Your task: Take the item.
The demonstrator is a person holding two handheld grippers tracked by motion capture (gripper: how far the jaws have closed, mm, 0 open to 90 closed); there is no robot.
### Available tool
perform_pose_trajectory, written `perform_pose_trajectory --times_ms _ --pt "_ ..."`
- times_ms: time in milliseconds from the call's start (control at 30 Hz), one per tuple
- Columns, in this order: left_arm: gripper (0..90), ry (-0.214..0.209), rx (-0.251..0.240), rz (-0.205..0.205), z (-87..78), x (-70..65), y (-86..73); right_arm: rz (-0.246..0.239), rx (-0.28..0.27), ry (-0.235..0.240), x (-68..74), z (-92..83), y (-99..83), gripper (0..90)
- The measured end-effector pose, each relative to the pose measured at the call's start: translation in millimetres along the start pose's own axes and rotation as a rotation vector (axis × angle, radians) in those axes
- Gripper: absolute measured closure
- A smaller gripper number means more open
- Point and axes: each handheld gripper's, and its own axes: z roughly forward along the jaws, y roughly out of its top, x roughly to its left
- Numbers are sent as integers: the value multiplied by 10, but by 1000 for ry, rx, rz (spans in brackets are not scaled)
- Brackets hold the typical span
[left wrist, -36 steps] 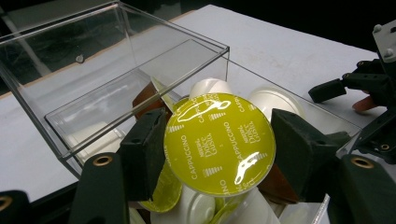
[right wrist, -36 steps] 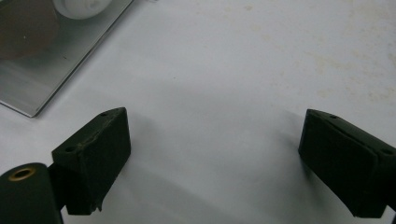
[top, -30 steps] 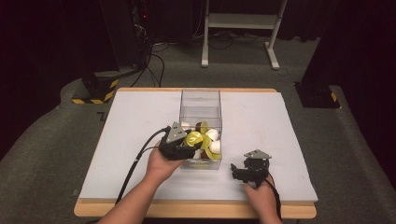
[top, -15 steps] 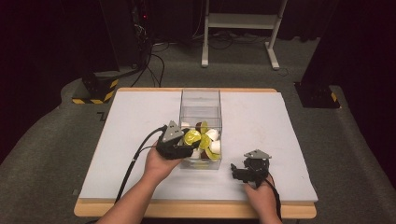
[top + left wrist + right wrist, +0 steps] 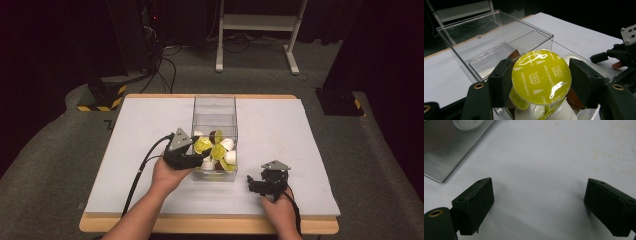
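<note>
Left claw (image 5: 540, 80) pinches a yellow pod (image 5: 541, 76).
It is above the clear box (image 5: 499, 37); the right claw (image 5: 539, 207) is spread wide.

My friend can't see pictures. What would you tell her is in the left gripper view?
The left gripper squeezes a yellow-green cappuccino capsule between its two black jaws. Behind it stands a clear plastic box on a white table, with white capsules below.

The left hand-held gripper (image 5: 199, 156) holds a yellow capsule (image 5: 202, 145) over the clear box (image 5: 214, 107).
</note>
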Motion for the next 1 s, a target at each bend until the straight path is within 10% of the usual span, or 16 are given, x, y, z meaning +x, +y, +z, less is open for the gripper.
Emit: perform_pose_trajectory --times_ms 1000 --pt "379 88 -34 -26 -292 416 31 1 0 0 0 0 0 91"
